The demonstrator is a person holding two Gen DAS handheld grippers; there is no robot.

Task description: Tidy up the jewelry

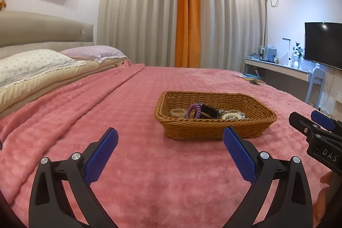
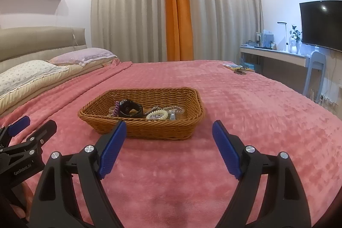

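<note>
A brown wicker basket [image 1: 215, 131] stands on the pink bedspread; it also shows in the right wrist view [image 2: 141, 127]. Inside lie a purple spiral hair tie [image 1: 193, 110], a black watch [image 1: 210, 111], a cream spiral tie [image 1: 230, 115] and clear bead bracelets [image 1: 177, 112]. The same items show in the right wrist view: the watch [image 2: 129, 110], the cream tie [image 2: 158, 115]. My left gripper [image 1: 171, 155] is open and empty, short of the basket and to its left. My right gripper [image 2: 168, 149] is open and empty, just before the basket's near rim.
Pillows [image 1: 32, 65] lie by the headboard at the left. A few small items [image 2: 237, 68] lie at the bed's far right corner. A desk [image 2: 273, 55] with a lamp and a wall TV [image 2: 320, 22] stand to the right. Curtains close the back.
</note>
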